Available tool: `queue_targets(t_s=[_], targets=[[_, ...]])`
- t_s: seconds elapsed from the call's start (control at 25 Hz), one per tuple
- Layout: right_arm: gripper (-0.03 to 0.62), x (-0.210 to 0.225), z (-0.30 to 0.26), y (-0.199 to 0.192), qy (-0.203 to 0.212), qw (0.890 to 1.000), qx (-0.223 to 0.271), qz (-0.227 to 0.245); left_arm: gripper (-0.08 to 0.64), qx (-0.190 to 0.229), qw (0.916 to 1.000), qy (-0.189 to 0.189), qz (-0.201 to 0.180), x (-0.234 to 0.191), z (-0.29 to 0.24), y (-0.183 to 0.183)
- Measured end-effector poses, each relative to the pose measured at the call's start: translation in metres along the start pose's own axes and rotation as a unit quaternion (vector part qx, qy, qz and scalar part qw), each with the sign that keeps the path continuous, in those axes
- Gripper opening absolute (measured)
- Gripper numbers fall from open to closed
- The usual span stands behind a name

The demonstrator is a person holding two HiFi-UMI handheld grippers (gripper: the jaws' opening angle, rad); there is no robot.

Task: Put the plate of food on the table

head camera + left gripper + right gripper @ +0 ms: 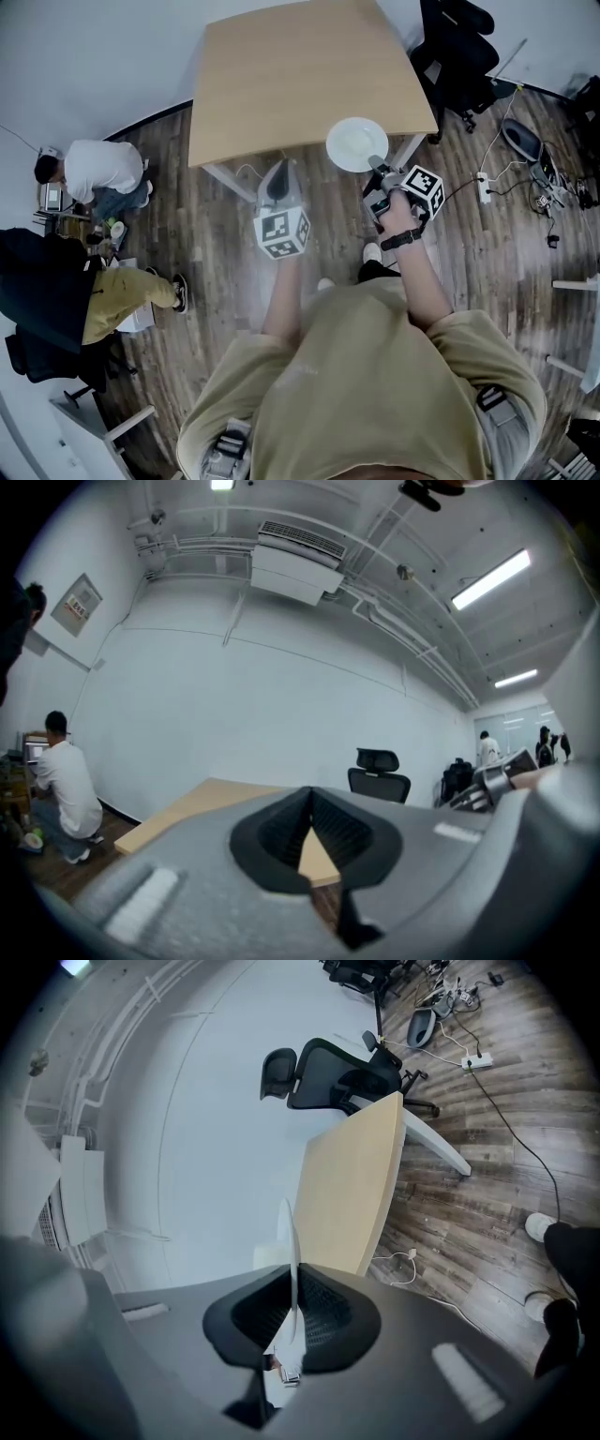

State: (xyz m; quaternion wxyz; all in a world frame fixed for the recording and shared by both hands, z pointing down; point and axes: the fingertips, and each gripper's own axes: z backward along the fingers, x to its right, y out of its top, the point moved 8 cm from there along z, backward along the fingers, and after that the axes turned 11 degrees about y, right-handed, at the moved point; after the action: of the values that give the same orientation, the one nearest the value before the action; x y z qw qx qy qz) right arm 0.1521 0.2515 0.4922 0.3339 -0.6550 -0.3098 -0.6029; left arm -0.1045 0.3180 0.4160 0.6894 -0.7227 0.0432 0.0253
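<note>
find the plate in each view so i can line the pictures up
Head view: the plate sits right of centre, over the near edge of the table, held by the right tongs.
Left gripper view: no plate can be made out.
Right gripper view: the plate is edge-on, a thin white line clamped at centre.
Shared landmark: the light wooden table.

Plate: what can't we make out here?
- Food on the plate: in the head view it is too small and washed out white. The right gripper view shows it edge-on, so its face is hidden.
- Plate touching the table or above it: the head view looks steeply down and gives no height.
- Rim inside the right tongs: in both views the tongs cover it.
</note>
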Motion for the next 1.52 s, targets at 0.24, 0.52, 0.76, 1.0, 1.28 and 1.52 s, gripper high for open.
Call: queue_targets(t_s=[0.24, 0.52, 0.76, 1.0, 1.28, 1.52], targets=[[0.023, -0.003, -0.023, 0.036, 0.010, 1.000, -0.024, -0.002, -0.002, 0.012, 0.9999, 0.007, -0.005, 0.030, -0.034, 0.004], [0.025, -0.011, -0.064, 0.117, 0.024, 0.999, -0.027, -0.012, -0.002, 0.007, 0.9998, 0.017, -0.010, 0.083, -0.108, 0.013], [0.025, -0.003, -0.070, 0.152, 0.020, 0.999, -0.034, 0.005, -0.002, -0.007, 0.9992, 0.028, -0.027, 0.112, -0.124, 0.003], [0.025, 0.012, -0.092, 0.155, 0.017, 0.998, -0.049, -0.022, -0.002, -0.023, 0.9985, 0.033, -0.036, 0.111, -0.145, -0.008], [0.025, 0.015, -0.152, 0.161, 0.022, 0.998, -0.035, -0.037, -0.002, -0.026, 0.9992, 0.010, -0.030, 0.085, -0.201, -0.013], [0.025, 0.005, -0.218, 0.154, 0.026, 0.999, -0.015, -0.029, -0.002, -0.009, 0.9999, 0.007, -0.009, 0.023, -0.264, 0.005]])
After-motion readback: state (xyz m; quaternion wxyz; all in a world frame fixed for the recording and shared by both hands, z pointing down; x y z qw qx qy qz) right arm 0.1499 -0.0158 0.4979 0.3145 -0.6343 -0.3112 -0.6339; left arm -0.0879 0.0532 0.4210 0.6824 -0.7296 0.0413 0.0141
